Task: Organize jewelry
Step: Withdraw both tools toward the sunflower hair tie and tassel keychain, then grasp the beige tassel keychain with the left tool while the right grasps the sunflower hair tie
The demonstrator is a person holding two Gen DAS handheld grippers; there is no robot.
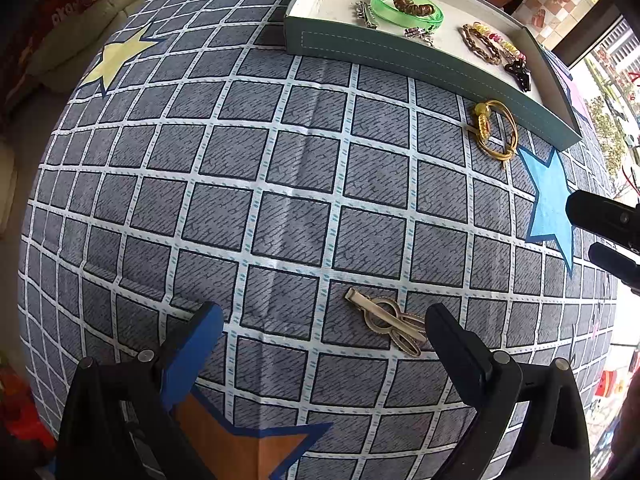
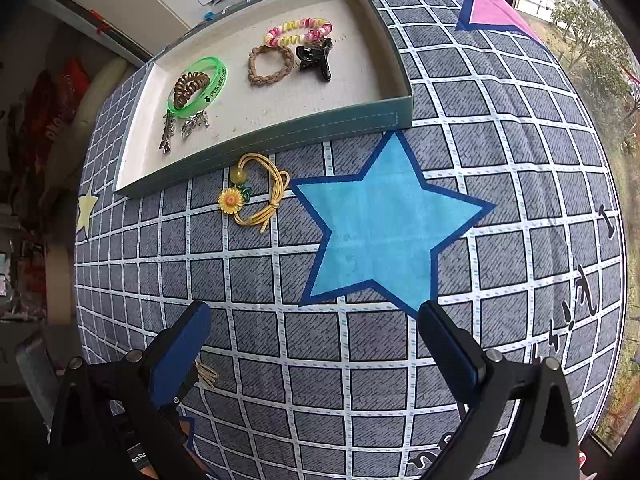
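Note:
A gold hair clip (image 1: 386, 320) lies flat on the checked cloth between my left gripper's (image 1: 322, 316) open fingers, close to the right finger and touching neither. A yellow cord hair tie with a sunflower (image 2: 256, 196) rests on the cloth against the front wall of the teal tray (image 2: 304, 136). My right gripper (image 2: 314, 316) hovers open and empty over the cloth, short of the tie. Inside the tray are a green bangle (image 2: 218, 70) around a brown coil tie, a braided tie (image 2: 270, 66), a pink-yellow coil tie (image 2: 298, 32), a black claw clip (image 2: 316, 60) and silver clips (image 2: 168, 132).
The cloth shows a blue star (image 2: 384, 232) right of the yellow tie, a pale yellow star (image 1: 116, 58) at the far left and an orange star (image 1: 240, 452) under my left gripper. The right gripper's fingers (image 1: 608, 232) jut in at the left view's right edge. A window lies beyond the table's right side.

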